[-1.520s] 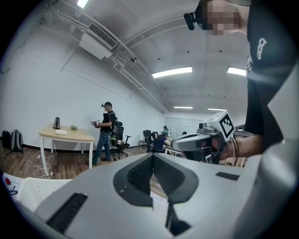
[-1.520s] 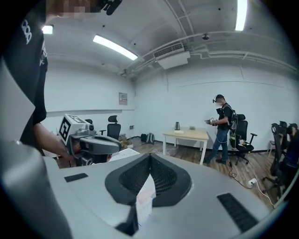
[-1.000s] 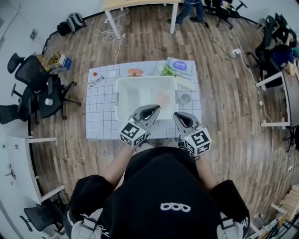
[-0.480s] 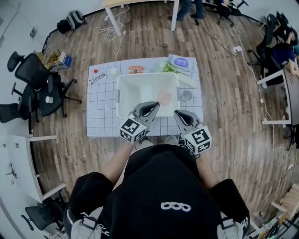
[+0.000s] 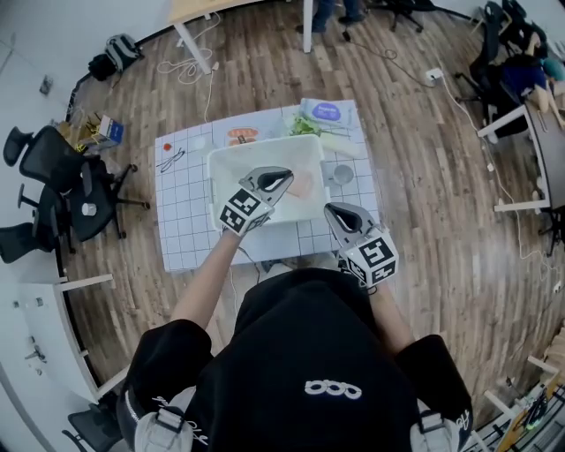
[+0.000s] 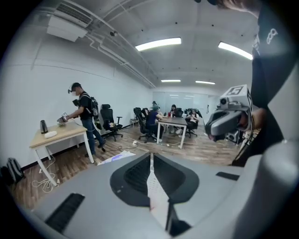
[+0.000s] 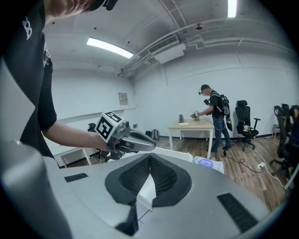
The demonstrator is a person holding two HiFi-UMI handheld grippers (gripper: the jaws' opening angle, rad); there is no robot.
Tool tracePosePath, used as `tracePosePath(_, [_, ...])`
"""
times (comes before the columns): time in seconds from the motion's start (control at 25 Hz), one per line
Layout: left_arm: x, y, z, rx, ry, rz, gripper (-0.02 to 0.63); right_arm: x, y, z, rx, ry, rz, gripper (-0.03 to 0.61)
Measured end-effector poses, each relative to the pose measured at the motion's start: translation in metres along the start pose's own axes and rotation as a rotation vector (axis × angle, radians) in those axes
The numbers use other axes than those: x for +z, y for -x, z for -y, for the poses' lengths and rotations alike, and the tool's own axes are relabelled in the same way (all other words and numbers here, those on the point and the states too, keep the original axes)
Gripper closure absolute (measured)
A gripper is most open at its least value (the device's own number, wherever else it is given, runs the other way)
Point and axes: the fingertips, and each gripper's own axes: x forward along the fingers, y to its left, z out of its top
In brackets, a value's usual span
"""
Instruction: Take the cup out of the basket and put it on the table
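Cup (image 5: 305, 186) still in basket (image 5: 213, 177), just right of left gripper (image 5: 283, 177), ahead of right gripper (image 5: 332, 210). Both clenched shut, holding nothing. Not grabbed yet: left to open, grab, lift out, set on tabletop (image 5: 181, 231).

We count two grippers, the left gripper (image 5: 284, 177) and the right gripper (image 5: 331, 210). There is one gridded table (image 5: 185, 221) and one white basket (image 5: 256, 154). Cups come to two: one pink cup (image 5: 305, 185) and one grey cup (image 5: 342, 174). We also count one purple packet (image 5: 325, 112), one backpack (image 5: 116, 50) and one wooden desk (image 5: 203, 9).
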Motion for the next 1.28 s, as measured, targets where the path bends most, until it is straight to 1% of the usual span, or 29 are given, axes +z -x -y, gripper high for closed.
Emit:
tracePosePath(0.08, [-0.010, -0.019, -0.007, -0.050, -0.052, -0.067, 0.598, -0.001, 0.002, 0.005, -0.013, -0.007, -0.002, 0.554])
tracePosePath(0.16, [-0.025, -0.038, -0.010, -0.107, -0.081, -0.133, 0.542, -0.003, 0.004, 0.008, -0.025, -0.017, -0.004, 0.554])
tracePosePath(0.24, [-0.042, -0.056, -0.014, -0.151, -0.105, -0.195, 0.521, -0.005, 0.005, 0.013, -0.040, -0.027, -0.008, 0.554])
tracePosePath(0.4, [-0.079, -0.091, -0.021, -0.211, -0.156, -0.311, 0.511, -0.011, 0.004, 0.027, -0.072, -0.048, -0.019, 0.554])
tracePosePath(0.52, [-0.109, -0.113, -0.026, -0.240, -0.189, -0.400, 0.503, -0.012, 0.001, 0.033, -0.085, -0.063, -0.021, 0.554])
tracePosePath(0.72, [-0.149, -0.141, -0.033, -0.297, -0.259, -0.517, 0.498, -0.017, -0.002, 0.043, -0.109, -0.090, -0.037, 0.554])
tracePosePath(0.92, [-0.167, -0.165, -0.036, -0.355, -0.322, -0.554, 0.485, -0.023, -0.002, 0.050, -0.132, -0.117, -0.047, 0.554])
tracePosePath(1.08, [-0.185, -0.169, -0.038, -0.402, -0.323, -0.637, 0.477, -0.027, 0.001, 0.055, -0.158, -0.140, -0.051, 0.554])
tracePosePath(1.16, [-0.192, -0.171, -0.039, -0.416, -0.333, -0.664, 0.477, -0.029, 0.002, 0.057, -0.167, -0.149, -0.054, 0.554])
tracePosePath(1.28, [-0.195, -0.177, -0.036, -0.434, -0.318, -0.652, 0.477, -0.031, 0.002, 0.058, -0.175, -0.156, -0.061, 0.554])
